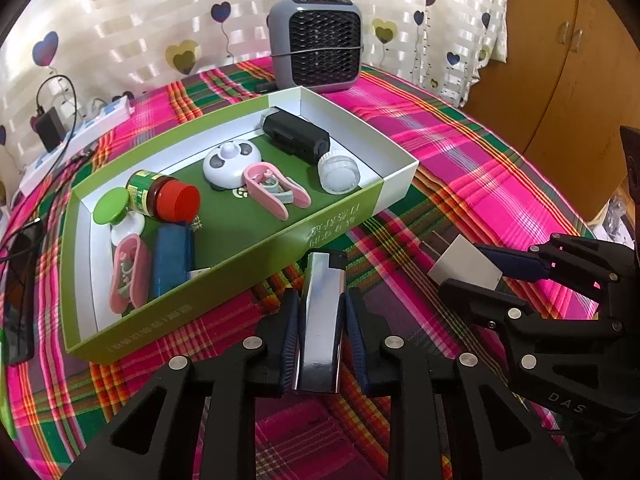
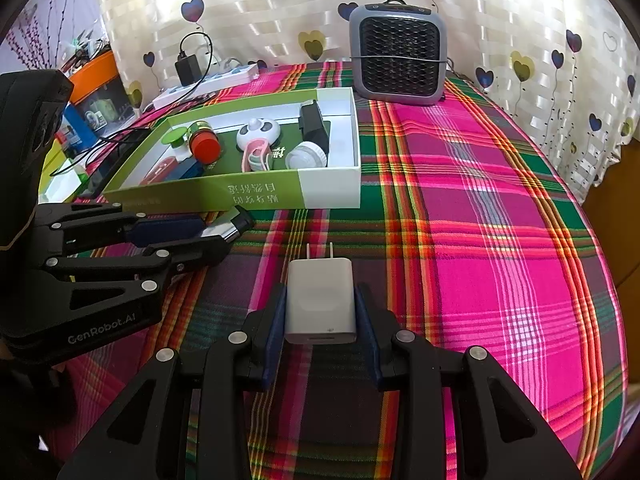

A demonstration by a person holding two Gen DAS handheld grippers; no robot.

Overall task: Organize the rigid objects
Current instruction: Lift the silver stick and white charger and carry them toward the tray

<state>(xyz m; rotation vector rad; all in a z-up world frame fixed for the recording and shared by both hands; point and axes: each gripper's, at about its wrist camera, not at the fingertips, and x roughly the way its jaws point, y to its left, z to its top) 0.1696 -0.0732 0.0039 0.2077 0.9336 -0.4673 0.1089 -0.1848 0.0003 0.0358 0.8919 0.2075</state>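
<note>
My left gripper (image 1: 322, 300) is shut on a silver lighter (image 1: 323, 280) with a black top, just above the plaid cloth and close to the front wall of the green and white box (image 1: 348, 208). The right wrist view shows the same lighter (image 2: 230, 228) sticking out of that gripper (image 2: 214, 236). My right gripper (image 2: 320, 292) is shut on a white plug charger (image 2: 320, 300), prongs pointing away, to the right of the lighter. In the box lie a red-capped bottle (image 1: 168, 196), a panda-shaped case (image 1: 230, 162), pink clips (image 1: 276, 190), a black block (image 1: 298, 136) and a white round jar (image 1: 338, 170).
A grey fan heater (image 1: 318, 40) stands behind the box against the heart-patterned curtain. A white power strip (image 1: 80, 132) with a black adapter and cables lies at the back left, and a dark phone (image 1: 18, 292) at the left edge. A wooden cabinet (image 1: 580, 80) borders the right side.
</note>
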